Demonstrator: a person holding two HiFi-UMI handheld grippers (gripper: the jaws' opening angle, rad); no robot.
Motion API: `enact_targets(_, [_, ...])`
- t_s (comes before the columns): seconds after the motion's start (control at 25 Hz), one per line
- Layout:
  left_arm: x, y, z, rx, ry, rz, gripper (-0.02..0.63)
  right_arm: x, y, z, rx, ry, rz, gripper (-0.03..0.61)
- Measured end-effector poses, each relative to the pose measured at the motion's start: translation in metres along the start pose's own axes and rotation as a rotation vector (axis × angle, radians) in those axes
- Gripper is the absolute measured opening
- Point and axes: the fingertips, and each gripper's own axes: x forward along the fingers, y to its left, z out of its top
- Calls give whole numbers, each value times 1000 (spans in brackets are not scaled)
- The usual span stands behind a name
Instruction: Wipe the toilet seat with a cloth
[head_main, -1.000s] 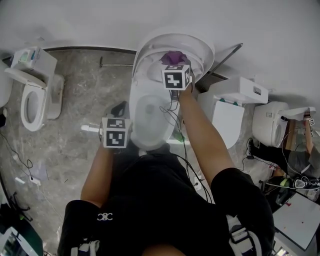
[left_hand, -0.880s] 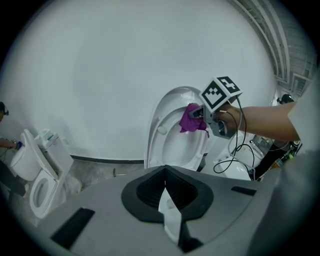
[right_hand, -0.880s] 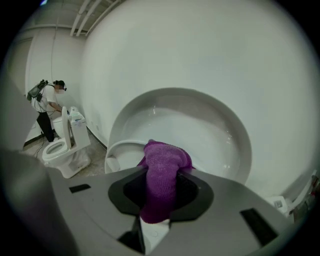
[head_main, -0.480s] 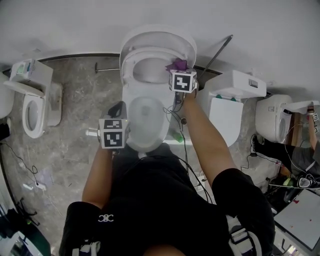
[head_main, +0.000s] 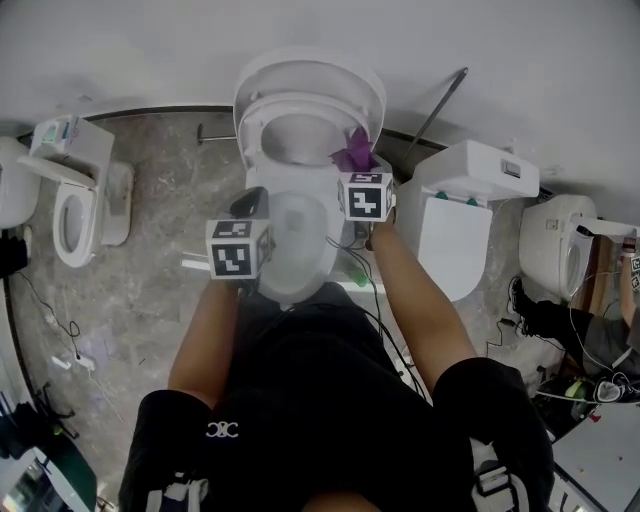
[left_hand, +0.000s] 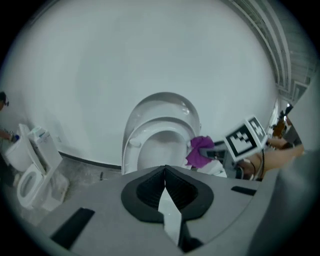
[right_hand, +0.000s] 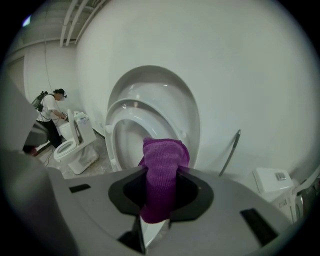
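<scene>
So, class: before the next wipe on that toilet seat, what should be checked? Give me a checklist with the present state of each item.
1. Cloth held firmly: ok. The purple cloth is pinched in the right tongs, with a good length sticking out in front.
2. Other tool free: ok. The left tongs are shut with nothing in them.
3. Seat surface exposed: ok. The toilet seat is tilted up in front of the raised lid.
4. Cloth aimed at the seat: ok. It sits by the seat's right side.
5. Cloth actually touching the seat: cannot tell.
</scene>
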Motion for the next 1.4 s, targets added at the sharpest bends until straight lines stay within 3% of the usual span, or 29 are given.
enact_targets(0.24, [33,-14,65,-333,-104,-168,6,-43,-22,-22,-17,-51,19,95])
enact_targets(0.32, [43,-12,88,-382,-147,-175,6,-54,-29,-28,-17,-64,13,95])
enact_targets(0.4, [55,-14,106,-381,-180,-168,6,-63,-37,-37,-16,-69,8,95])
enact_targets(0.48, [64,-19,120,-239,-200,-112,33,-71,-44,-47,-11,-65,3,95])
enact_targets(0.6, [72,-29,137,166,-221,21,53,-80,-57,-62,-1,-52,-12,95])
enact_targets(0.68, [77,-40,145,437,-216,65,96,-85,-64,-70,10,-42,-22,95])
enact_targets(0.76, [85,-49,147,679,-174,63,130,-88,-69,-76,18,-35,-29,95])
enact_targets(0.88, [100,-54,148,937,-70,26,156,-92,-73,-84,28,-31,-31,95])
enact_targets(1.0, [113,-50,148,1093,52,-18,190,-96,-76,-90,31,-28,-28,95])
enact_targets(1.16, [128,-42,145,1188,217,-79,192,-100,-78,-97,32,-22,-24,95])
enact_targets(1.4, [151,-25,140,1350,375,-37,190,-106,-79,-105,50,-10,-20,95])
